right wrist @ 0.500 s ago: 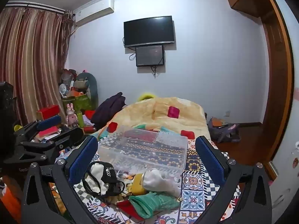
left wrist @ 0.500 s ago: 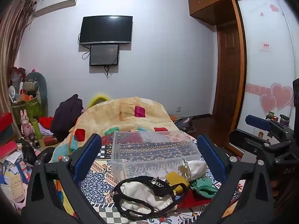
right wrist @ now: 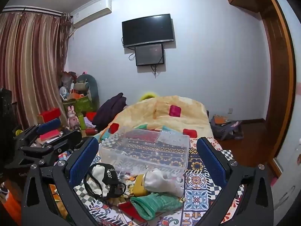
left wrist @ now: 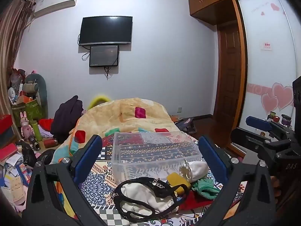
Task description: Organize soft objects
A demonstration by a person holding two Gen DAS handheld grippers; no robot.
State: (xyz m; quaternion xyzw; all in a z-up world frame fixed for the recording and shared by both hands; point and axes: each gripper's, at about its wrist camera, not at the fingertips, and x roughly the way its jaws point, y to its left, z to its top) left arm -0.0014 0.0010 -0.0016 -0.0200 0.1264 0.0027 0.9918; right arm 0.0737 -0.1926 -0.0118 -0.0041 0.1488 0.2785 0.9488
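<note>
A heap of soft items lies on the patterned bed in front of a clear plastic bin [left wrist: 154, 152] [right wrist: 148, 148]: a white and black lace garment [left wrist: 146, 195] [right wrist: 101, 180], a white sock [left wrist: 195, 169] [right wrist: 161, 180], a yellow piece [left wrist: 177, 180] [right wrist: 139, 185], a green cloth [left wrist: 205, 187] [right wrist: 156, 203] and a red cloth [left wrist: 195, 199]. My left gripper [left wrist: 150, 150] is open and empty, held above the heap. My right gripper [right wrist: 147, 150] is open and empty, to the right of the left one. Each gripper also shows in the other's view.
A yellow quilt [left wrist: 128, 116] lies bunched behind the bin. A dark garment [left wrist: 67, 116] and cluttered boxes and toys [left wrist: 26, 116] stand at the left. A wooden wardrobe and door [left wrist: 229, 71] are at the right, with a bag [right wrist: 225, 130] on the floor.
</note>
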